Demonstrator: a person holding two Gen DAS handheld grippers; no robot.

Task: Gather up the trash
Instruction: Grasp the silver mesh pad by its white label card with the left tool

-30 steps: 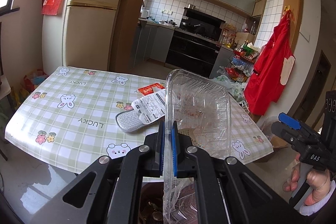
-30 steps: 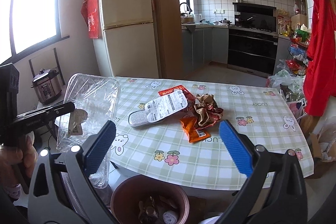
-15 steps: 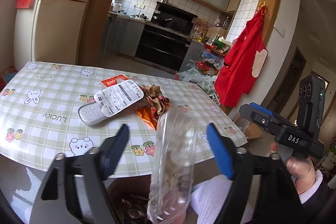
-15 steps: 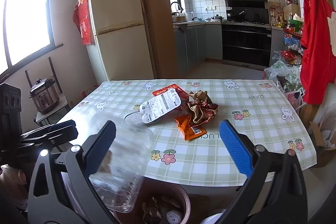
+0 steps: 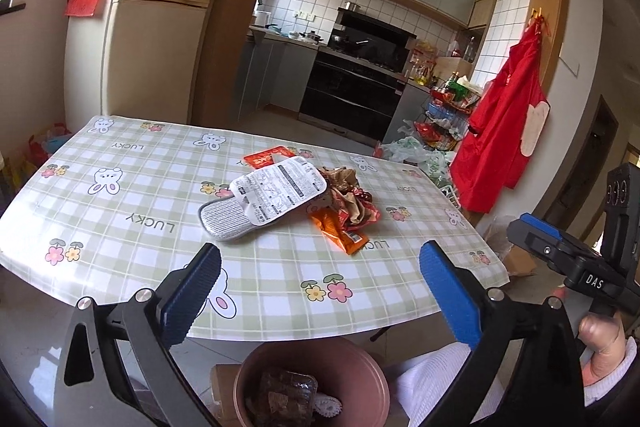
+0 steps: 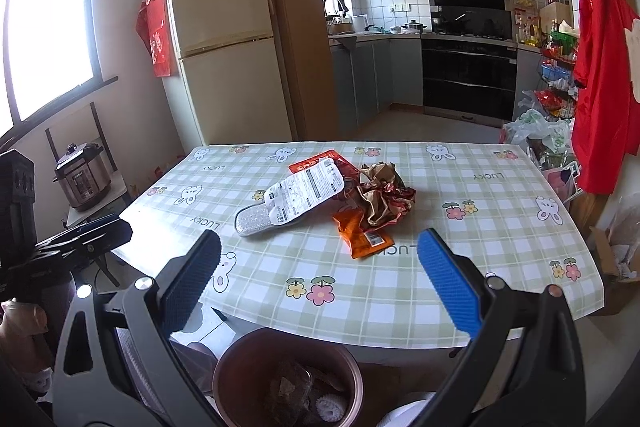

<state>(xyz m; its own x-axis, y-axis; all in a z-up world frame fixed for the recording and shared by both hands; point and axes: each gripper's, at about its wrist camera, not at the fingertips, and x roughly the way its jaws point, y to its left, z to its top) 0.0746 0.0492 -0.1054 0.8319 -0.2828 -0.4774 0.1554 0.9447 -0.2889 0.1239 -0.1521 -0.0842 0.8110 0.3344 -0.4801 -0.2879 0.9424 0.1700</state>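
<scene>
The blue ribbed fingers [image 5: 192,295] of the left gripper [image 5: 320,291] stand wide apart, having just been opening, with nothing between them; the right gripper [image 6: 320,279] likewise holds its fingers [image 6: 448,283] spread and empty. Both hang just off the near edge of the worktop [image 5: 120,211], which wears a green-and-white checked cloth printed with bunnies and flowers. Below the grippers, on the floor at that edge, stands a round reddish-brown plastic bin [image 5: 312,383], and a crumpled clear plastic tray [image 5: 286,397] lies inside it on top of other scraps. Near the middle of the worktop the remaining trash sits in a loose heap: a flat white printed packet [image 5: 280,193] lying across a silver foil pouch [image 5: 224,221], a red wrapper [image 5: 264,157] poking out behind them, a crumpled brown-and-red foil wrapper [image 5: 352,197] just beside, and an orange snack packet [image 5: 338,233] touching its near side. A hand [image 5: 604,351] grips the right gripper's handle at the edge of the left view
</scene>
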